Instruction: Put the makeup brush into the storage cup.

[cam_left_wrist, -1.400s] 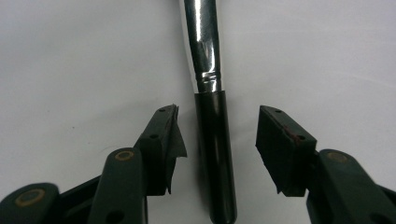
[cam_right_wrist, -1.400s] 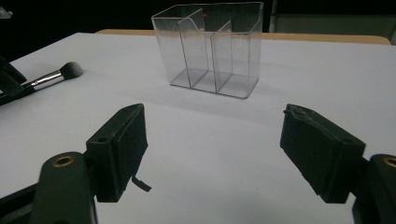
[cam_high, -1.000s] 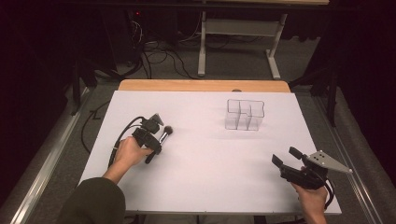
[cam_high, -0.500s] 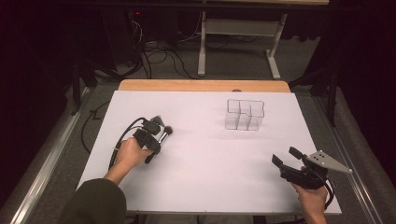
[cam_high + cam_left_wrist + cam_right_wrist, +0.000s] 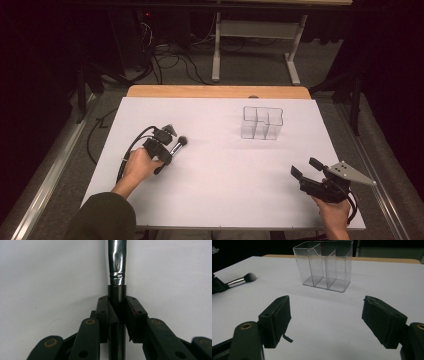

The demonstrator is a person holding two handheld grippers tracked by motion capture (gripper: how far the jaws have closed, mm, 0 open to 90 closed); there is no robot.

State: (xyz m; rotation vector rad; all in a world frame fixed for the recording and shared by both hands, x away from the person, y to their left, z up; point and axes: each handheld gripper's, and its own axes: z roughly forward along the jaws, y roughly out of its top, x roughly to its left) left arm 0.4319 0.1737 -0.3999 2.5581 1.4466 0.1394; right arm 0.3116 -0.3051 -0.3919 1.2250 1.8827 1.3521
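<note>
My left gripper (image 5: pixel 167 142) sits low on the white table (image 5: pixel 220 200), left of centre, and its jaws have just been closing on the makeup brush (image 5: pixel 177 145). In the left gripper view both pads (image 5: pixel 103 315) press against the brush's black handle (image 5: pixel 117 296), one from each side, so I have it clamped. The silver ferrule (image 5: pixel 117 260) runs straight on beyond the jaws, and the brush lies flat on the table surface. From the high view the dark, fluffy bristle head (image 5: pixel 183 140) points away from my left hand (image 5: pixel 140 165), toward the far right.

I look for writing on the brush. The ferrule shows only reflections and a crimp ring near the handle; I can read no brand or lettering on it, nor on the handle.

My right gripper (image 5: pixel 306 168) rests near the table's near right corner, held in my right hand (image 5: pixel 332 212). Its jaws stand wide apart with nothing between them; in the right gripper view they frame bare table.

Beyond them stands the clear plastic organizer (image 5: pixel 325 265), upright, split by dividers into compartments, all see-through. It carries no label that I can read. It is well apart from the brush, toward the far right of the table.
</note>
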